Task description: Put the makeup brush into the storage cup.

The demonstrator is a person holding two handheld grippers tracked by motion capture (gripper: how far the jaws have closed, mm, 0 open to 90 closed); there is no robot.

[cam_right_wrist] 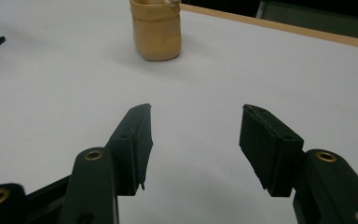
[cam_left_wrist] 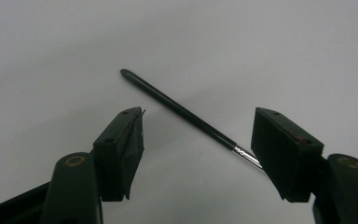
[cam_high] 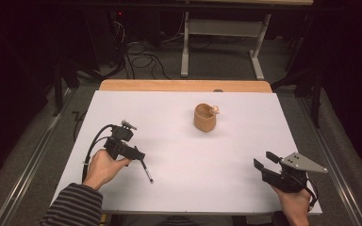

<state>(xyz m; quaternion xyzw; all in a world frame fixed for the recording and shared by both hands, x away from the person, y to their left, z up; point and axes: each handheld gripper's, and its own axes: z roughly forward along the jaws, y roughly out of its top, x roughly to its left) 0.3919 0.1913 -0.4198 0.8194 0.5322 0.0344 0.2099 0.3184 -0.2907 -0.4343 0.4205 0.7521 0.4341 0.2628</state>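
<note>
A thin black paintbrush (cam_high: 146, 172) with a silver ferrule lies flat on the white table (cam_high: 202, 165), just right of the person's left hand. My left gripper (cam_high: 138, 155) hovers over it, open. In the left gripper view the brush (cam_left_wrist: 182, 109) crosses diagonally between the jaws, and its ferrule end runs behind the right-hand jaw. My left gripper (cam_left_wrist: 198, 121) does not touch it. My right gripper (cam_high: 263, 159) is open and empty near the table's front right. A tan cup (cam_high: 204, 117) stands upright at the back middle, with a small pale object (cam_high: 214, 110) at its rim.
From the right gripper (cam_right_wrist: 196, 112) the cup (cam_right_wrist: 157, 30) stands straight ahead across bare white table (cam_right_wrist: 261, 70). A wooden strip (cam_high: 184, 85) edges the table's far side. Beyond it are desk legs (cam_high: 185, 56) and cables on the floor.
</note>
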